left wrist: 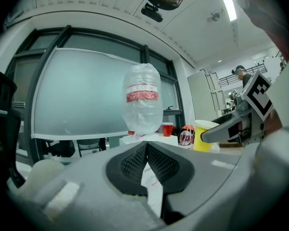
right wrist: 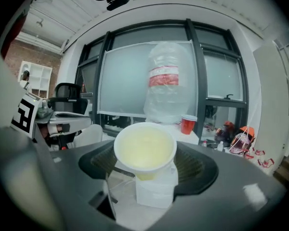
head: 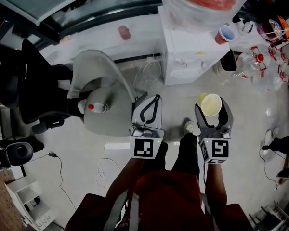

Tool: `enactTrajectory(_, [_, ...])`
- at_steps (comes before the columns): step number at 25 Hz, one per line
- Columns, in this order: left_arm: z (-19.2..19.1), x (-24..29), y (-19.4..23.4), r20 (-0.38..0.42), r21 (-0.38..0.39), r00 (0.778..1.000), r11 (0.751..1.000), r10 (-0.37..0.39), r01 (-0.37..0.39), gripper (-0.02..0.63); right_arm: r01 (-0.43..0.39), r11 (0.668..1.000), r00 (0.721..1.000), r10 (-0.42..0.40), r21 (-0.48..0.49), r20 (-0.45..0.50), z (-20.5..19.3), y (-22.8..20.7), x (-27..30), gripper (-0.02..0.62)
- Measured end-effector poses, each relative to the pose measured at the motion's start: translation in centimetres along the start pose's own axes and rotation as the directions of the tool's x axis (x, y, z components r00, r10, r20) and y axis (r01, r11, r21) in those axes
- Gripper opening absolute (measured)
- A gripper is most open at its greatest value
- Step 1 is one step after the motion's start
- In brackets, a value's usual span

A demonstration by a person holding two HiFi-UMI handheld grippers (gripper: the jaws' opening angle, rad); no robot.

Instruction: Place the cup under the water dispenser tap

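Note:
A yellow paper cup (head: pixel 211 104) sits between the jaws of my right gripper (head: pixel 212 109), which is shut on it, mouth toward the head camera. In the right gripper view the cup (right wrist: pixel 145 149) fills the gap between the pads of the right gripper (right wrist: pixel 147 165). The white water dispenser (head: pixel 184 44) stands ahead, apart from the cup, with a large clear bottle (head: pixel 202 1) on top; the bottle (right wrist: pixel 166 83) also shows in the right gripper view. My left gripper (head: pixel 157 98) is shut and empty beside the right one; its pads (left wrist: pixel 135 160) meet.
A red cup (head: pixel 225 33) stands on the dispenser top. A grey seat (head: pixel 103 88) bearing a red-capped bottle (head: pixel 97 107) and a black office chair (head: pixel 24 78) are at left. Clear bottles (head: pixel 260 64) crowd the right. Cables (head: pixel 106 170) lie on the floor.

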State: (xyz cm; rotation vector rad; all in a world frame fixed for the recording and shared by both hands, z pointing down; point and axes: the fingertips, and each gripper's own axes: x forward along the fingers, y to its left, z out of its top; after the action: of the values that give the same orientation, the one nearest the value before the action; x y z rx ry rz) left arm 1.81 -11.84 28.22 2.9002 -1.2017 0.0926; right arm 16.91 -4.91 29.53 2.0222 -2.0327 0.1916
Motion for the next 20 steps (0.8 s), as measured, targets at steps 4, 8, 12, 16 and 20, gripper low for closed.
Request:
enactTrajectory(4, [-3.2, 1.4, -0.4, -0.039, 0.005, 0.998, 0.999, 0.054, -0.054, 0.002, -0.083, 0.997, 0.996, 0.083, 0.01, -0.031, -3.7, -1.0, 3.3, 0.357])
enactTrajectory(8, [-6.7, 2.8, -0.9, -0.08, -0.001, 0.989, 0.993, 0.121, -0.121, 0.002, -0.157, 0.987, 0.985, 0.158, 0.016, -0.075, -7.5, -1.5, 6.6, 0.357])
enactTrajectory(12, [-9.7, 4.6, -2.0, -0.079, -0.015, 0.983, 0.986, 0.167, -0.169, 0.002, -0.228, 0.974, 0.967, 0.225, -0.014, -0.12, -11.9, -2.3, 9.5, 0.357])
enactTrajectory(16, [-14.4, 5.3, -3.2, -0.132, 0.002, 0.976, 0.985, 0.173, -0.174, 0.002, -0.268, 0.963, 0.956, 0.266, -0.007, -0.121, -15.9, -1.7, 12.0, 0.357])
enactTrajectory(20, [-19.2, 5.6, -3.9, -0.166, 0.027, 0.966, 0.98, 0.2, -0.198, 0.002, -0.294, 0.955, 0.943, 0.295, 0.028, -0.154, -21.1, -1.7, 13.7, 0.357])
